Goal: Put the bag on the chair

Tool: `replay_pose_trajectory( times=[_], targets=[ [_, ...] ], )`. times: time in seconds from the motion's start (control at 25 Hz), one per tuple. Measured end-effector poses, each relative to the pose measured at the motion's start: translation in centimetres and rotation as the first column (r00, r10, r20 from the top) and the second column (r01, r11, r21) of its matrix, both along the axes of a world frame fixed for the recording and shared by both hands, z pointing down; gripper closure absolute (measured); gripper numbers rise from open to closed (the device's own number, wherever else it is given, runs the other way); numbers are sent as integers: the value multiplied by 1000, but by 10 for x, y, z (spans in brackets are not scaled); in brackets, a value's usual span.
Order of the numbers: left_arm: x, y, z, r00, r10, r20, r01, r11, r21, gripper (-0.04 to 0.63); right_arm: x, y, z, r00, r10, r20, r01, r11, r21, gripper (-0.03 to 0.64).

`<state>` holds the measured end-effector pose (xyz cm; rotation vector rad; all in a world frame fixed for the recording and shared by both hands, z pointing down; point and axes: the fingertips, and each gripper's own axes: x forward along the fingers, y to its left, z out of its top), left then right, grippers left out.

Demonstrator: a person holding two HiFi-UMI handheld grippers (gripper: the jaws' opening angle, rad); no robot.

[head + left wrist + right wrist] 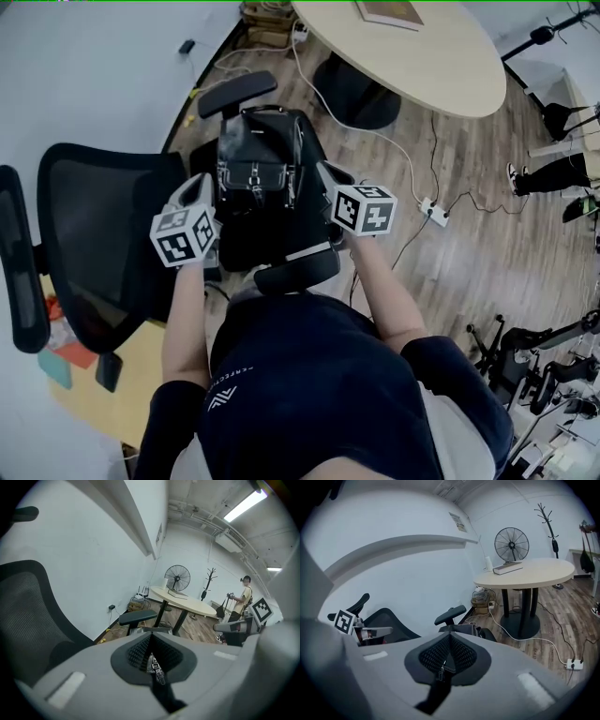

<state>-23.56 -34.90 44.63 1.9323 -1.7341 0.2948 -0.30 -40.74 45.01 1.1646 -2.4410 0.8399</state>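
**Left gripper** (151, 644): the jaws are closed together and grip the bag (258, 155) by a black strap (165, 696). A small metal fitting (157, 673) sits on that strap at the pad line.

**Right gripper** (448, 645): the jaws are closed in the same way on a black strap section (433, 691) that carries a metal clip (442, 669).

**Bag:** it is black and upright, and it sits between the two grippers, just ahead of the left marker cube (185, 234) and the right marker cube (366, 208). Its buckled front pocket faces up toward the head camera. The bag is directly over the seat (253, 246) of the chair (103, 234). The head view looks steeply down, so it does not show whether the bag's base rests on the seat or hangs just above it.

**Chair:**
- The mesh backrest lies on the outer side of the left gripper, tilted away from it.
- The far armrest (236, 94) is ahead of both grippers, beyond the bag.
- The near armrest (295, 272) is just below the right gripper, on the person's side.

**Surroundings:**
- A round table (412, 47) stands ahead of the right gripper and to its right, well apart from it.
- A fan (512, 544) stands beyond the table.
- A white power strip (433, 211) lies on the wood floor to the right of the right gripper, with a cable running from it toward the table base.
- A person (243, 597) stands far ahead of the left gripper, past the table.
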Motion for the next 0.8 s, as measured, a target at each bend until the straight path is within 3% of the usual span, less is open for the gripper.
replay_pose_trajectory(
  times=[0.8],
  targets=[
    [4, 29, -1, 998, -40, -38, 40, 999, -8, 581, 0, 13, -7, 1000, -24, -9, 24, 1000, 2, 615]
  ],
)
